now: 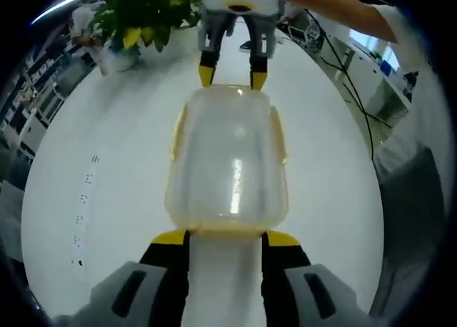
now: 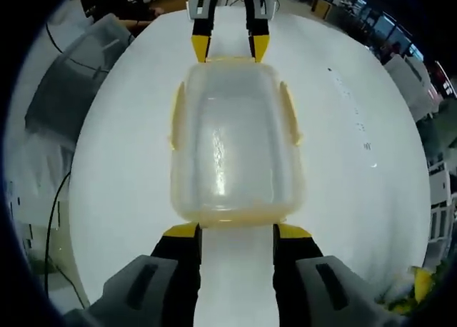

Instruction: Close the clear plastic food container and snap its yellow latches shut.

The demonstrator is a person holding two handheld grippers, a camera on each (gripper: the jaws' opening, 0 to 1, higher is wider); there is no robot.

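Container mid-bench looks light, stiff, slippery; press its yellow side latches; left tool and right tool gape, empty, at its ends.

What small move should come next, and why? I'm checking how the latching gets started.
Probably ease both grippers inward and press the end latches. The lid already sits on the clear container, its yellow side latches stand flared outward, and the left gripper and right gripper wait open at opposite ends.

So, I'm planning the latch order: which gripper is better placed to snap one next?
Neither clearly. The left gripper and right gripper each sit open at opposite short ends of the closed container; the yellow side latches lie equally off both.
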